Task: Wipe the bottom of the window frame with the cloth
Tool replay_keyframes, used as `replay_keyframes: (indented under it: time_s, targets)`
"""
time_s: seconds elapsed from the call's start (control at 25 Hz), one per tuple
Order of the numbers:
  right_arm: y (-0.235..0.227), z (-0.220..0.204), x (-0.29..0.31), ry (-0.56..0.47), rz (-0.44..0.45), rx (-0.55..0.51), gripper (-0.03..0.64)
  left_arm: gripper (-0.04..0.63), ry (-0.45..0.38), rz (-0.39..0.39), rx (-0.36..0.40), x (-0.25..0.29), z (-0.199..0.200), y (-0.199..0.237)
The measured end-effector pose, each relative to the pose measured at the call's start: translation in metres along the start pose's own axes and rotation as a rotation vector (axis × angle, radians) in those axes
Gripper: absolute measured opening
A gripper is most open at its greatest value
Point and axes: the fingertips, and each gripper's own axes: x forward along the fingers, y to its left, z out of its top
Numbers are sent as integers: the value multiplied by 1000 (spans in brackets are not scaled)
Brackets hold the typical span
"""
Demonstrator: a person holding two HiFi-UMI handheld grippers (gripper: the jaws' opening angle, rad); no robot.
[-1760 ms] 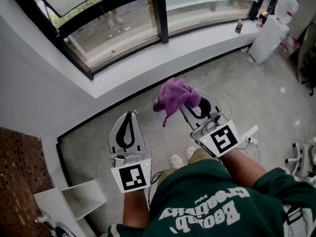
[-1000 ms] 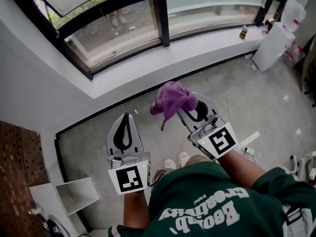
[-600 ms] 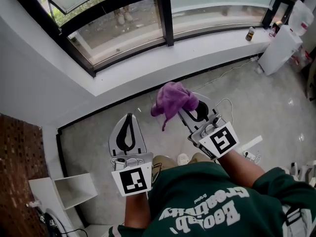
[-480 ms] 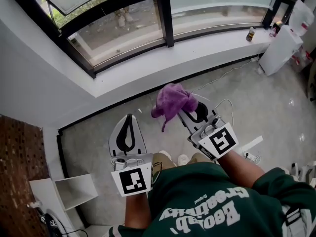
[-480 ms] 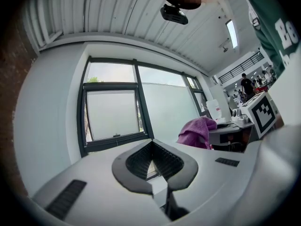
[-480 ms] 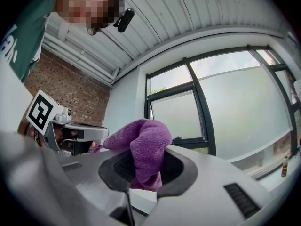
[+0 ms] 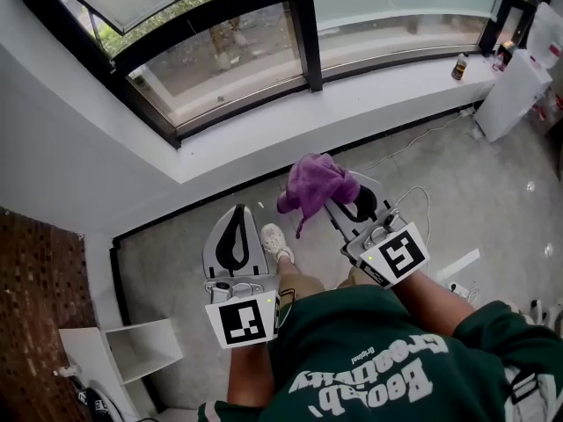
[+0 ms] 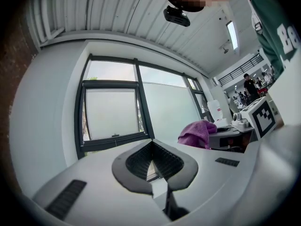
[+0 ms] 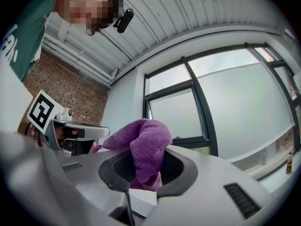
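Grey floor is lying below me in the head view, and the window frame is sitting well ahead. So I am holding the cloth up high in the right gripper, ready to reach out. Left gripper view: the left gripper is pressing its jaws together on nothing. Right gripper view: the jaws are pinching the purple cloth tight.

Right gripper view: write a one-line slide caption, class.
Right gripper shut on a purple cloth, facing the dark window frame.
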Motion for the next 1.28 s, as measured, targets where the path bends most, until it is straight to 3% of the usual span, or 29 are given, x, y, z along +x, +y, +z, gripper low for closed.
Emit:
replay_keyframes:
  time_s: [0.2,0.36,0.52,0.72,1.28]
  targets:
    - [-8,-15,45,6,-4,-17,95,6,-4,-24,-23,33,-20,27]
    - [-17,-33,83,27,-27,-51,95,6,-7,-60,9,65,-39,53]
    - [-30,-54,165,58,-49,-86,95,6,0,-87,0,129,-66,119]
    - [-48,-64,260,99,-92,-118,95,6,5,-124,104,207,-83,197]
    - [-76,-84,472,160,-150,-131,95,6,48,-233,103,351,-127,349]
